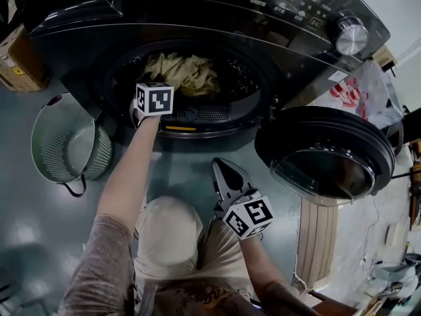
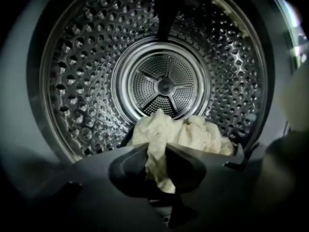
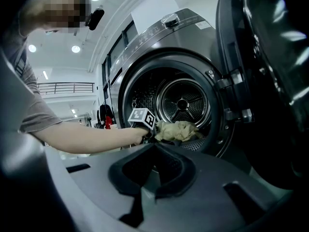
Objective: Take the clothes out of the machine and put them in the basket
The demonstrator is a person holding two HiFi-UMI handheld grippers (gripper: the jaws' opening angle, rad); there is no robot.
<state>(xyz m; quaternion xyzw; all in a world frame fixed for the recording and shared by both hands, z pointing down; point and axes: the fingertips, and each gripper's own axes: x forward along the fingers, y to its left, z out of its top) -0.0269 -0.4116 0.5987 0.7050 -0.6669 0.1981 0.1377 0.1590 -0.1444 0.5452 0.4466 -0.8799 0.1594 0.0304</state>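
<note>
1. Left tongs (image 2: 157, 164) pinch a fold of the pale clothes (image 2: 198, 134), heaped at the drum's (image 2: 87, 81) front edge.
2. Right tongs (image 3: 153, 172): pressed together, empty.
3. Basket (image 1: 59, 143) stands on the floor (image 1: 26, 236), left of the drum.

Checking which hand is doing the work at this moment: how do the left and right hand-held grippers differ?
The left hand-held gripper reaches into the drum. The right hand-held gripper is outside the machine, by the person's leg. The left one's jaws are clamped on the cream cloth; the right one's jaws are shut with nothing between them. Both carry a marker cube.
</note>
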